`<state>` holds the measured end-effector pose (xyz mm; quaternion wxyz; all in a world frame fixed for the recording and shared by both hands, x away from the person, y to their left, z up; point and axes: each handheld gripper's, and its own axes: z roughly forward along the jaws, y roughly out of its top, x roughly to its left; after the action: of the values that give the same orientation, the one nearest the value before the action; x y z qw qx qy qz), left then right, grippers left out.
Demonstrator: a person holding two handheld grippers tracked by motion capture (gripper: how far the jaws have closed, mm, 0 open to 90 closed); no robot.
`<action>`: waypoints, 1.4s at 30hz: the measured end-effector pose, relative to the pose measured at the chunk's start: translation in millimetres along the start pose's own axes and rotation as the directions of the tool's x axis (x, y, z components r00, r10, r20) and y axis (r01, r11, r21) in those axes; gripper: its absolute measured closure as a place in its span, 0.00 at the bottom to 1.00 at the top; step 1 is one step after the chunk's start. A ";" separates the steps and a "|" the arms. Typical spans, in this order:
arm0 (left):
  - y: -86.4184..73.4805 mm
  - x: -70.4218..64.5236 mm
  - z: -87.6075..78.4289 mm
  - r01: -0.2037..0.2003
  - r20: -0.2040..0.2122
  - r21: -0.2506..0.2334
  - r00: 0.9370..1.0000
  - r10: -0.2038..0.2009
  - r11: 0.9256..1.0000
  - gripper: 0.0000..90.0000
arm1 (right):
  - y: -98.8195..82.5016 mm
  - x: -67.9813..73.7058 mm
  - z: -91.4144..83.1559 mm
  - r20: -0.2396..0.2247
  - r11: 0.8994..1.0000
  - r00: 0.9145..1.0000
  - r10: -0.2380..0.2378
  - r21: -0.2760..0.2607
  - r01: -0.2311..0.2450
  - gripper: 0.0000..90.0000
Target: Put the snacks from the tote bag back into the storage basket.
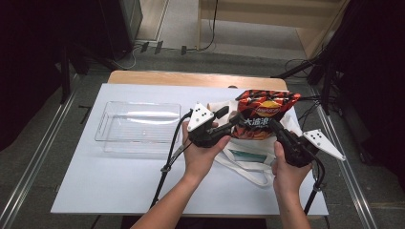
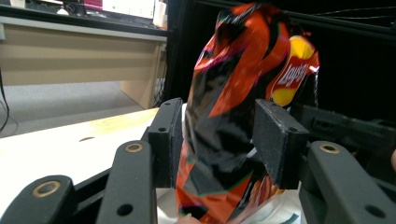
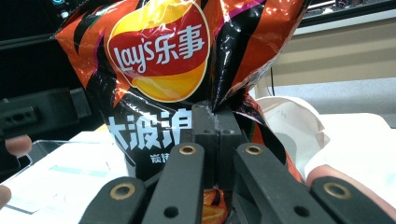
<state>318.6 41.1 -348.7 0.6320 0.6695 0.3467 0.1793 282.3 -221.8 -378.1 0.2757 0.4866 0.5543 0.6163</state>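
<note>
An orange and black Lay's chip bag (image 1: 265,110) stands upright above a white tote bag (image 1: 248,157) at the table's centre right. My right gripper (image 1: 276,128) is shut on the bag's right edge; in the right gripper view the jaws (image 3: 217,119) pinch a fold of the chip bag (image 3: 159,60). My left gripper (image 1: 233,120) comes at the bag from the left. In the left gripper view its jaws (image 2: 219,121) stand open, with the chip bag (image 2: 243,60) between them. The bag's lower part is hidden behind the jaws.
A clear plastic tray (image 1: 138,103), with nothing in it, lies on the left half of the white table (image 1: 119,181). The tote bag (image 3: 285,116) bulges behind the chips, its handle hanging toward the front edge. Cables trail from both grippers.
</note>
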 end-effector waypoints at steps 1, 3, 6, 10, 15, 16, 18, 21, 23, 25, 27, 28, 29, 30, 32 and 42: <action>1.5 -1.1 0.8 0.000 -0.001 -0.002 1.000 0.000 1.000 0.59 | -0.2 0.7 -0.1 0.000 1.000 1.000 0.000 -0.001 0.000 1.00; 4.2 -2.9 2.0 -0.009 -0.007 -0.006 1.000 0.009 1.000 0.57 | -0.4 1.8 -0.3 -0.001 1.000 1.000 -0.003 0.000 0.003 1.00; 7.1 -3.7 3.1 -0.003 -0.015 -0.008 1.000 0.003 1.000 0.53 | -1.2 3.7 0.0 -0.006 1.000 1.000 -0.011 0.004 0.011 1.00; 9.3 -3.0 6.4 0.008 -0.002 -0.005 1.000 -0.008 1.000 0.51 | -3.0 8.0 1.2 -0.013 1.000 1.000 -0.020 0.010 0.020 1.00; 11.8 -2.2 6.4 0.018 -0.004 -0.007 1.000 -0.018 1.000 0.60 | -5.1 15.3 1.9 -0.016 0.999 0.999 -0.051 0.016 0.052 1.00; 12.1 -1.8 6.8 0.017 -0.013 -0.005 1.000 -0.017 1.000 0.68 | -6.7 17.9 1.9 -0.014 0.998 0.998 -0.060 0.014 0.061 1.00; 13.0 0.8 7.6 0.030 -0.007 0.004 1.000 -0.030 1.000 0.72 | -8.3 20.5 2.3 -0.017 0.998 0.998 -0.067 0.019 0.067 1.00; 14.3 2.4 8.1 0.032 -0.002 0.009 0.999 -0.032 0.999 0.83 | -11.0 24.4 3.5 -0.021 0.997 0.997 -0.074 0.027 0.074 1.00; 15.0 2.6 7.5 0.029 -0.002 0.010 1.000 -0.029 1.000 0.90 | -11.4 25.2 2.9 -0.016 0.996 0.996 -0.083 0.025 0.083 1.00; 14.9 3.3 7.7 0.036 0.003 0.012 0.999 -0.036 0.999 0.96 | -10.6 26.1 1.7 -0.018 0.996 0.996 -0.087 0.025 0.088 1.00; 15.6 4.5 7.0 0.040 -0.003 0.018 0.999 -0.040 0.999 1.00 | -10.3 27.6 0.1 -0.019 0.995 0.995 -0.101 0.022 0.101 1.00; 16.4 5.2 6.3 0.051 0.004 0.017 0.999 -0.052 0.999 1.00 | -10.6 29.2 -0.7 -0.019 0.994 0.994 -0.105 0.025 0.105 1.00; 17.3 5.9 5.7 0.055 0.010 0.014 0.998 -0.055 0.998 1.00 | -11.0 31.0 -2.1 -0.011 0.992 0.992 -0.126 0.025 0.126 1.00; 18.8 6.6 4.5 0.068 0.021 0.009 0.997 -0.068 0.998 1.00 | -11.1 32.2 -2.9 -0.004 0.989 0.989 -0.145 0.023 0.145 0.99; 21.3 9.2 2.2 0.092 0.044 0.000 0.995 -0.092 0.996 1.00 | -10.5 34.4 -5.5 0.006 0.985 0.986 -0.169 0.032 0.168 0.94; 26.6 11.0 -3.5 0.093 0.076 -0.012 0.993 -0.092 0.996 1.00 | -19.2 18.0 -25.7 -0.023 0.977 0.980 -0.198 0.081 0.199 0.63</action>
<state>330.2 52.3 -324.6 0.6575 0.6541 0.3517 0.1271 248.5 -212.2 -388.8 0.3114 0.4355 0.6271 0.5658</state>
